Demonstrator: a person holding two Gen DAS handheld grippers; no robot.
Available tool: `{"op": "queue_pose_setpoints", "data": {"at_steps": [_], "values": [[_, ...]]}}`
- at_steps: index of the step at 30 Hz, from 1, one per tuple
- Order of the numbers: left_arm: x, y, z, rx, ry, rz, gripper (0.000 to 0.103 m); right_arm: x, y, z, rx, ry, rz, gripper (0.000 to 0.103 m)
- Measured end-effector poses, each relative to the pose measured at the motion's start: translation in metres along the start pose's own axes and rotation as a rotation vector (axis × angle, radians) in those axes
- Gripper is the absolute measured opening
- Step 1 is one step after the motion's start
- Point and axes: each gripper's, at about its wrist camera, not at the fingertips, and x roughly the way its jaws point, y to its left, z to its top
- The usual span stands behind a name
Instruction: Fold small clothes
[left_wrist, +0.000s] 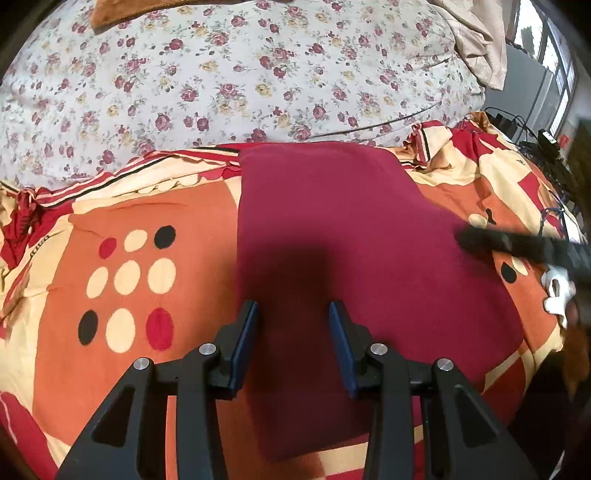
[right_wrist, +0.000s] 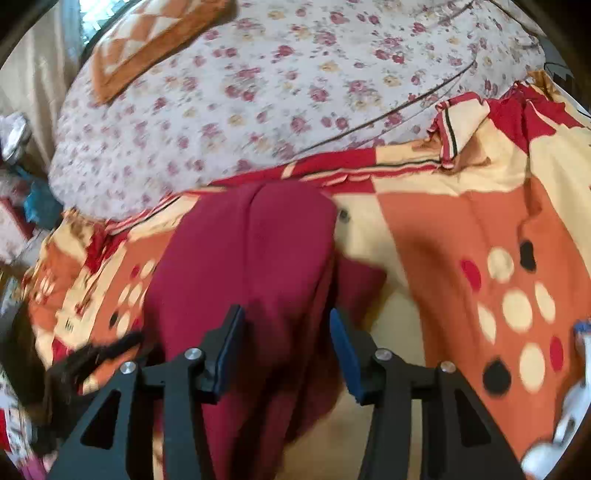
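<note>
On the patterned orange bedsheet (left_wrist: 147, 206) a folded maroon garment (left_wrist: 332, 221) was laid flat, bordered behind by a floral quilt (left_wrist: 221, 81). Both the left gripper (left_wrist: 293, 314) and right gripper (right_wrist: 286, 321) were held parted above it, gripping nothing.
</note>
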Motion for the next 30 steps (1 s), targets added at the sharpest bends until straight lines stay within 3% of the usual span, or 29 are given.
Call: {"op": "queue_pose_setpoints", "data": {"at_steps": [5, 6, 7, 8, 14, 19, 21, 22, 23, 25, 28, 30], "values": [[-0.003, 0.000, -0.001, -0.009, 0.002, -0.001, 0.018, -0.012, 0.008, -0.036, -0.029, 0.027, 0.030, 0.047], [-0.005, 0.001, -0.002, -0.016, 0.004, -0.004, 0.018, -0.012, 0.012, -0.041, -0.052, 0.026, 0.029, 0.041], [-0.007, 0.001, -0.002, -0.022, 0.005, -0.009, 0.018, -0.011, 0.016, -0.045, -0.080, 0.033, 0.035, 0.012], [-0.010, 0.002, -0.003, -0.028, 0.004, -0.015, 0.018, -0.010, 0.021, -0.050, -0.113, 0.051, 0.054, 0.006], [-0.026, 0.018, 0.000, -0.085, -0.013, -0.064, 0.018, -0.026, 0.024, -0.074, -0.106, 0.052, 0.134, 0.006], [-0.020, 0.028, 0.003, -0.152, 0.013, -0.128, 0.018, -0.010, 0.009, -0.084, -0.072, 0.092, 0.111, 0.007], [-0.019, 0.029, 0.004, -0.156, 0.012, -0.150, 0.022, -0.015, 0.001, -0.081, -0.034, 0.085, 0.171, 0.013], [-0.018, 0.030, 0.005, -0.157, 0.010, -0.156, 0.022, -0.021, -0.004, -0.079, -0.008, 0.063, 0.195, 0.030], [-0.017, 0.030, 0.006, -0.159, 0.009, -0.162, 0.023, -0.026, -0.010, -0.076, 0.018, 0.037, 0.197, 0.053], [-0.013, 0.033, 0.010, -0.174, 0.012, -0.191, 0.023, -0.031, -0.023, -0.069, 0.074, -0.005, 0.190, 0.071], [-0.004, 0.037, 0.016, -0.199, 0.026, -0.246, 0.025, -0.022, -0.045, -0.054, 0.169, -0.022, 0.210, 0.075], [0.003, 0.041, 0.020, -0.217, 0.036, -0.287, 0.035, -0.008, -0.053, -0.045, 0.210, -0.009, 0.216, 0.078]]}}
